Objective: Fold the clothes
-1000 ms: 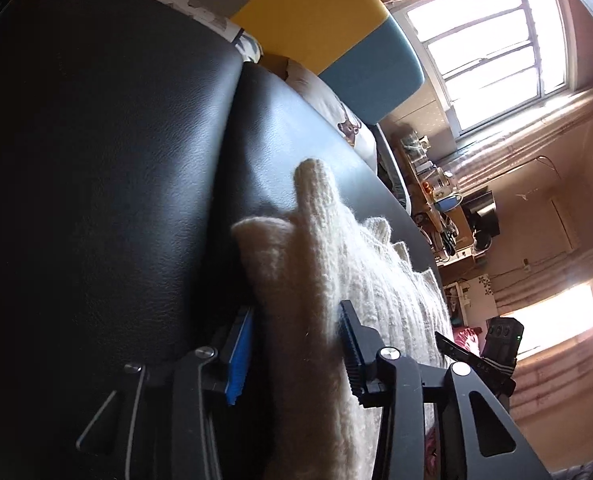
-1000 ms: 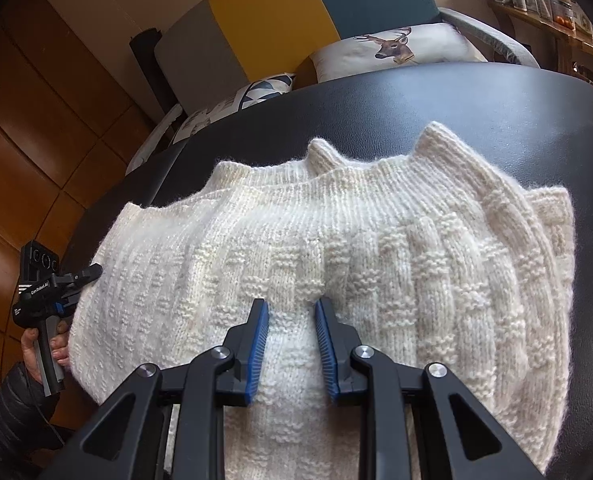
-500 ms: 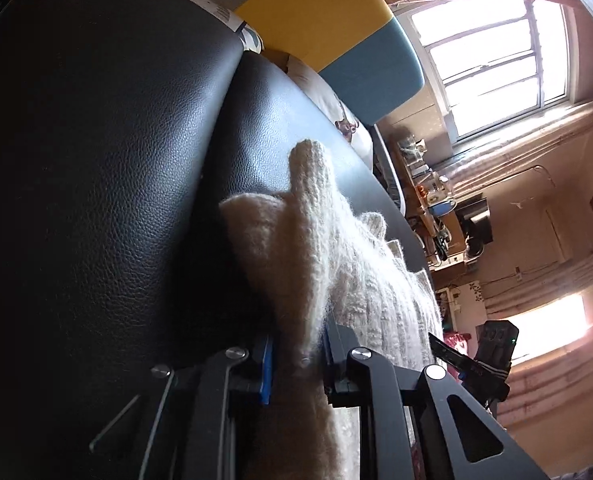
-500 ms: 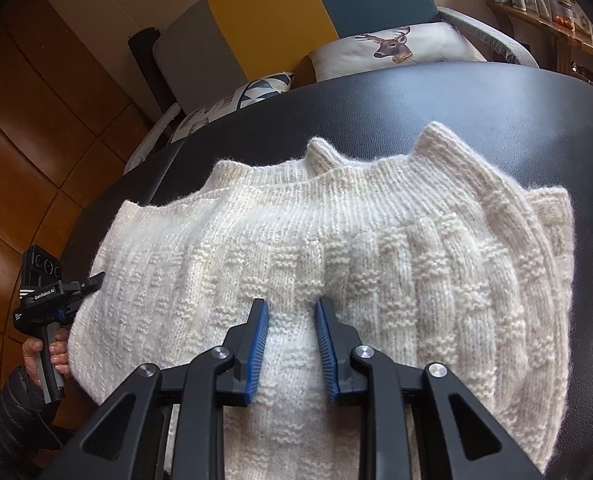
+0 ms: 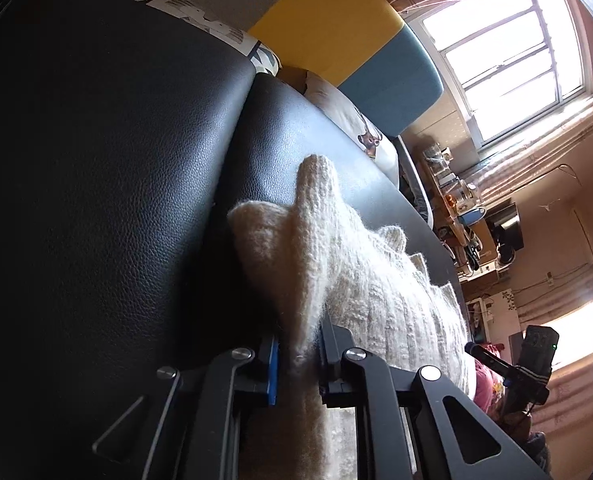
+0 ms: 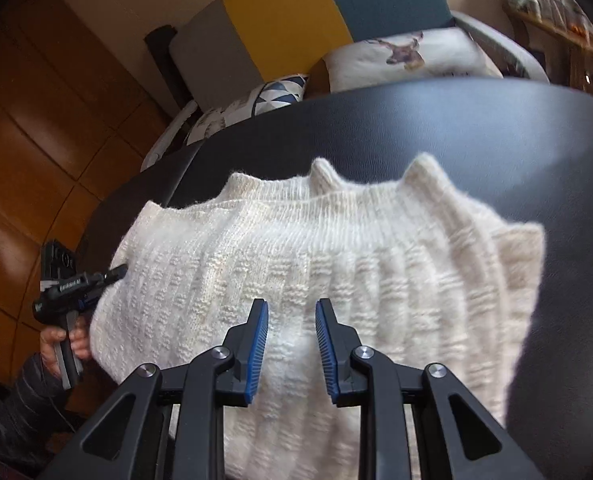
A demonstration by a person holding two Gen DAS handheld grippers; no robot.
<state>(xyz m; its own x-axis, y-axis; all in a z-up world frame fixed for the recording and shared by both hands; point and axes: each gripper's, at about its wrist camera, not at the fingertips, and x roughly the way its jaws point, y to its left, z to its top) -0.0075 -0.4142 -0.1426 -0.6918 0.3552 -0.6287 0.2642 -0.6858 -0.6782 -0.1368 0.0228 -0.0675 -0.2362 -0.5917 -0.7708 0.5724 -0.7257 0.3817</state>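
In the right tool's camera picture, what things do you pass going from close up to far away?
Right tool → white knitted sweater → bare black leather surface → deer pillow → yellow and blue chair back.

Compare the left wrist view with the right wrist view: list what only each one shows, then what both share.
Only the left wrist view: the left gripper shut on a raised fold at the cream sweater's edge, and a bright window.

Only the right wrist view: the right gripper open over the sweater's spread knit, the wooden wall panels, and the hand holding the left gripper.

Both: the sweater on the black leather surface, the deer cushion, the yellow and blue panel.
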